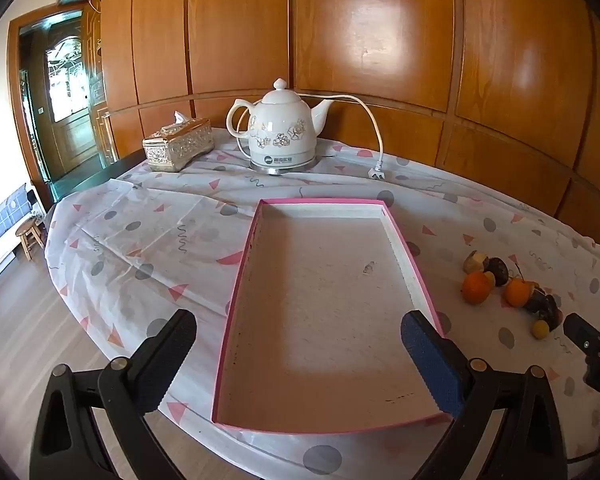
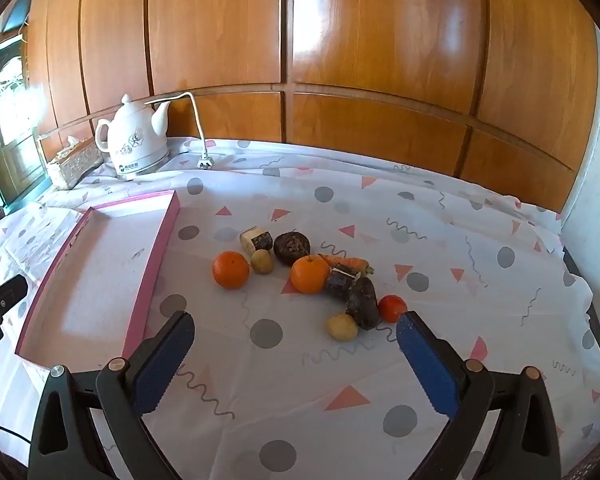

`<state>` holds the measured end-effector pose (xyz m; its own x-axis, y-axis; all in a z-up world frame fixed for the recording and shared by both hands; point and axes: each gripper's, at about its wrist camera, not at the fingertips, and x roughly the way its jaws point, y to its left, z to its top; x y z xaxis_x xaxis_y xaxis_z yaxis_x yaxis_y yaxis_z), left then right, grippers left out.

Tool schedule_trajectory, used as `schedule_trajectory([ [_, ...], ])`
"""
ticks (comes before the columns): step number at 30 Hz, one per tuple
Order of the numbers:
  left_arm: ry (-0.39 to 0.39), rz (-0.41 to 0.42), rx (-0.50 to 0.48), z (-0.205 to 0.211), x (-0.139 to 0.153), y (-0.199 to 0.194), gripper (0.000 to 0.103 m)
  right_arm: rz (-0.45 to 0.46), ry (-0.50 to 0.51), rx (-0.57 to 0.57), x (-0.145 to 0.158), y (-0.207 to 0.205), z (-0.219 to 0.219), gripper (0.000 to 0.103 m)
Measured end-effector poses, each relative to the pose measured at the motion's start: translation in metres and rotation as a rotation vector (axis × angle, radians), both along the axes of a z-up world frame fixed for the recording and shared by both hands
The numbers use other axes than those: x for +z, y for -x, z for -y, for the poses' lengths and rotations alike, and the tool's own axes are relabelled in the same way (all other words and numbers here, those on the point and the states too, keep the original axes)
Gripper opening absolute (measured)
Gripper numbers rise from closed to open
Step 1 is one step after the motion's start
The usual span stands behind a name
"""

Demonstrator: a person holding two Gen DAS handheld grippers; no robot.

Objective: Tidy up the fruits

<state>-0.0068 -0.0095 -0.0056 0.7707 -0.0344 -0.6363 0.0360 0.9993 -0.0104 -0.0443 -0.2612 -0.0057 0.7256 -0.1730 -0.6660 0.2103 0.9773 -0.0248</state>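
Orange citrus (image 2: 231,269) looks firm, light and prone to rolling, best pinched across its middle, while both tools, right (image 2: 296,334) and left (image 1: 300,330), hang spread wide and empty.

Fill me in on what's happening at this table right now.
A person holds a two-finger gripper in each hand, and both are open and empty. The left gripper hovers over the pink tray, which has nothing in it yet. The right gripper points at a pile of produce lying loose on the tablecloth beside the tray: two oranges, a small red fruit, a carrot and several dark pieces. Nothing has been sorted yet.
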Motion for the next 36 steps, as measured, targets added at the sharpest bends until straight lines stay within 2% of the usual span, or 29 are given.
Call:
schedule_trajectory([
  [26, 0.005, -0.014, -0.012, 0.004, -0.001, -0.001, 0.103, 0.009, 0.015, -0.001, 0.007, 0.0, 0.009, 0.103],
  [36, -0.003, -0.019, -0.022, 0.009, -0.002, -0.002, 0.103, 0.037, 0.023, -0.025, 0.018, -0.003, 0.028, 0.103],
])
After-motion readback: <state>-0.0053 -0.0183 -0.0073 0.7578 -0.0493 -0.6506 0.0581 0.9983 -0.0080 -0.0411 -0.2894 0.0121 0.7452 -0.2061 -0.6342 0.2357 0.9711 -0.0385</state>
